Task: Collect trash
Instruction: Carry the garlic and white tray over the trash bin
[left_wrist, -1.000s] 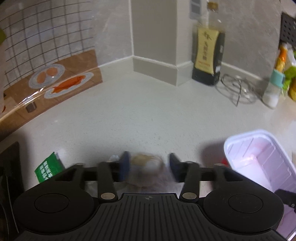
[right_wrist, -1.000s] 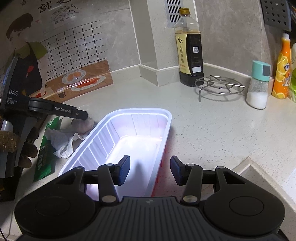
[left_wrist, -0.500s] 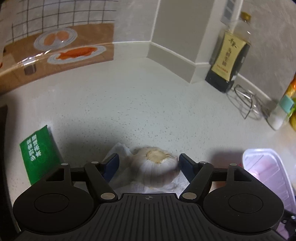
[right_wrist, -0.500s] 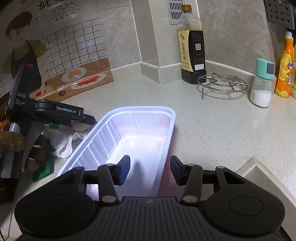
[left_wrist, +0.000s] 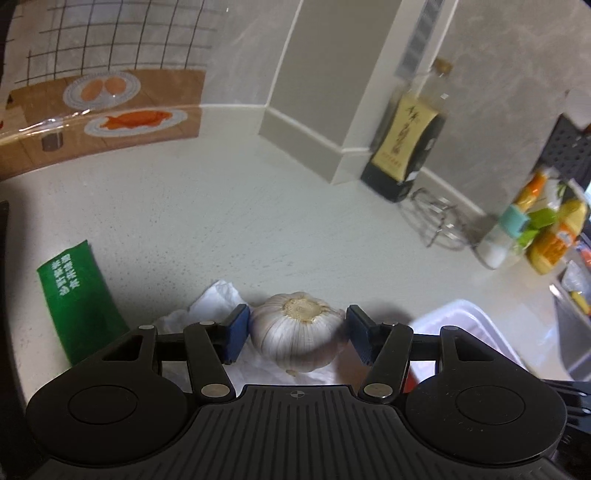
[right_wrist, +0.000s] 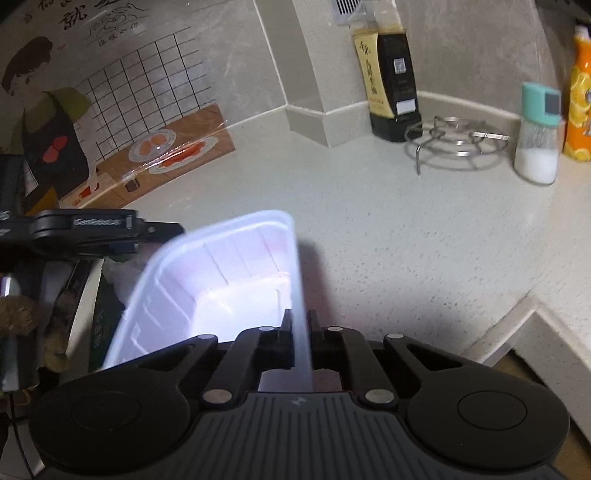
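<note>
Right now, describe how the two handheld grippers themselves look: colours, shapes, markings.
Both share one build. The left gripper has a black ribbed body, two round black discs, black linkage arms with silver rivets, blue rectangular pads on its fingertips and a small crosshair mark at centre. The right gripper shows the same black ribbed body, discs and rivets. From the right wrist view, the left gripper's side carries blurred white lettering.

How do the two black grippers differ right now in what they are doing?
The left gripper has its jaws wide, closing around a garlic bulb that lies on crumpled white paper; the right gripper is shut thin on the wall of a white plastic tray. The left pads look just short of a firm press, while the right has the tray pinched and tipped. Both point down at the countertop.
</note>
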